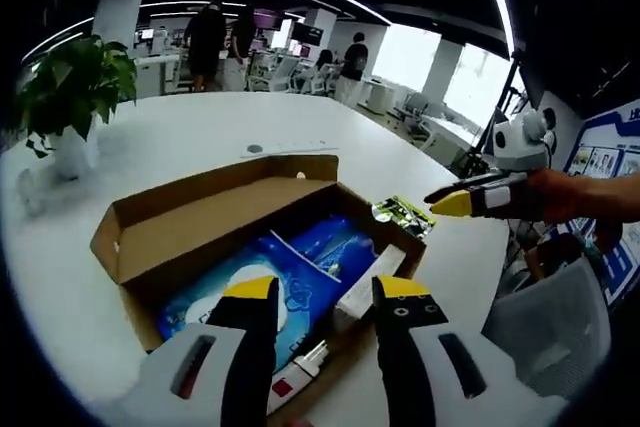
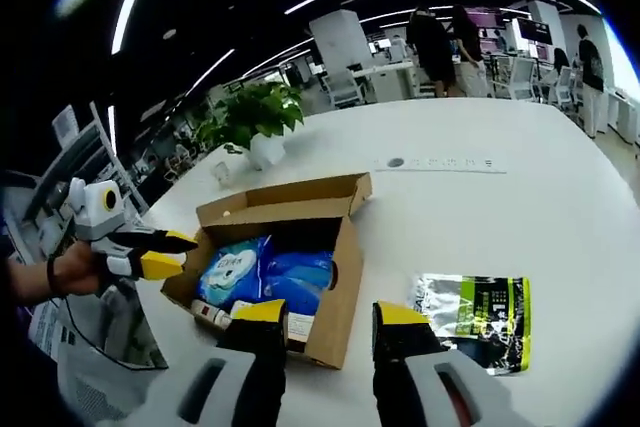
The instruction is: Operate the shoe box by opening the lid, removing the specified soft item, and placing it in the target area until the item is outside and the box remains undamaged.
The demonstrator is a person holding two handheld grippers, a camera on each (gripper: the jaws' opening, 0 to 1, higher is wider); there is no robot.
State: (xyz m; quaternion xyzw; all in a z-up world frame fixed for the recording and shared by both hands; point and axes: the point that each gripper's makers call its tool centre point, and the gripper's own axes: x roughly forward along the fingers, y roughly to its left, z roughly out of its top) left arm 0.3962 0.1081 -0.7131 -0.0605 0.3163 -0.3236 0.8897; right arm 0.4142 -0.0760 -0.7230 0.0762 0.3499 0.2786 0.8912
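Note:
The brown cardboard shoe box (image 1: pixel 130 237) lies on the white table with its lid flap folded back. Inside it lies a soft blue pack (image 1: pixel 310 262) with white print, beside a small white carton (image 1: pixel 368 285) and a slim tube (image 1: pixel 300 365). My left gripper (image 1: pixel 325 292) hovers open over the box's near end, nothing between its yellow tips. My right gripper (image 1: pixel 447 200) comes in from the right, held by a hand, just beyond the box's far corner. In the right gripper view the box (image 2: pixel 335 287) and blue pack (image 2: pixel 265 272) sit ahead of my open right gripper (image 2: pixel 330 315); the left gripper (image 2: pixel 168 253) is at the box's left.
A green and silver pouch (image 2: pixel 475 312) lies flat on the table right of the box, also seen as the pouch (image 1: pixel 402 215). A potted plant (image 1: pixel 75 87) stands at the table's far left. A grey chair (image 1: pixel 550 322) is beside the table edge. People stand in the office behind.

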